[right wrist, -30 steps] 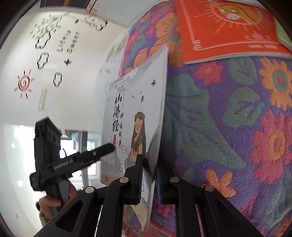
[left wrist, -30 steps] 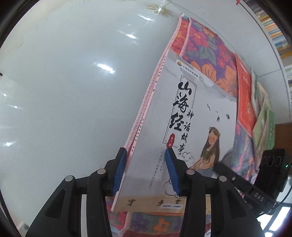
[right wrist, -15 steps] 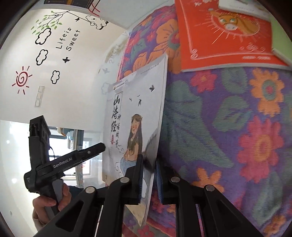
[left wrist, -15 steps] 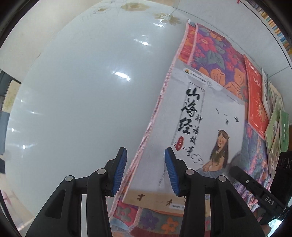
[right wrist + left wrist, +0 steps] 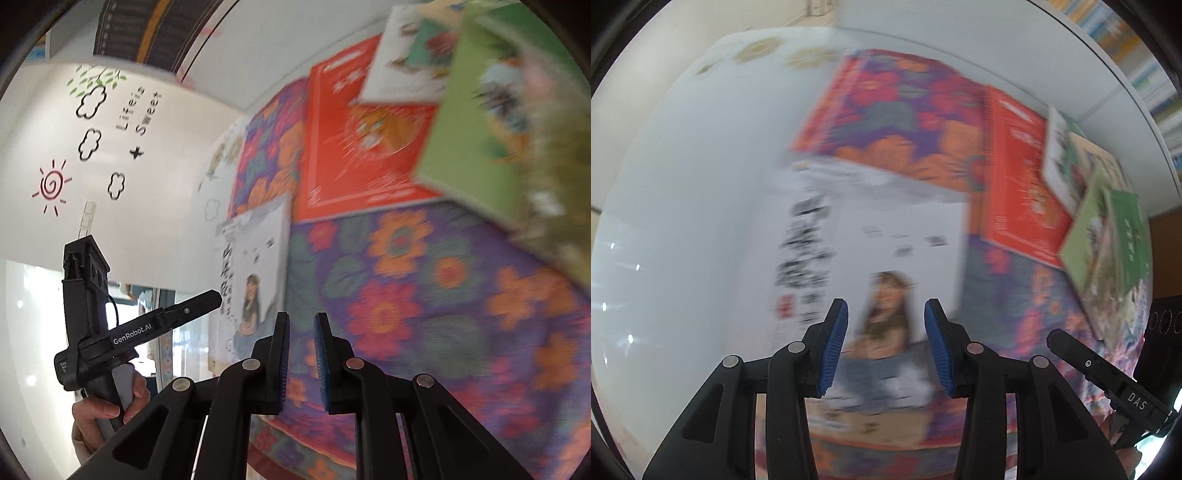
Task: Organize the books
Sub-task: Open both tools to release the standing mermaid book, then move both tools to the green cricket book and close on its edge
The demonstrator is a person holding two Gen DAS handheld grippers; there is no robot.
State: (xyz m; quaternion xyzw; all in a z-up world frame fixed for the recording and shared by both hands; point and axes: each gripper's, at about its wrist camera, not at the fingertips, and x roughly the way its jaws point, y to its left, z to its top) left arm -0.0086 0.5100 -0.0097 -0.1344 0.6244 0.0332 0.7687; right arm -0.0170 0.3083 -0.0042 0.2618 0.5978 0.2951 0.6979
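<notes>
White book (image 5: 255, 266) lying on floral cloth (image 5: 424, 295), right gripper (image 5: 301, 354) jaws empty above

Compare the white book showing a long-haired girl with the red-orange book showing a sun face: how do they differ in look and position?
The white book with the long-haired girl has a pale cover with black brush lettering; the red-orange sun-face book is bright and saturated. The white book lies alone near the floral cloth's edge; the red-orange book has other books overlapping it. Both lie flat, face up, on the cloth.
</notes>
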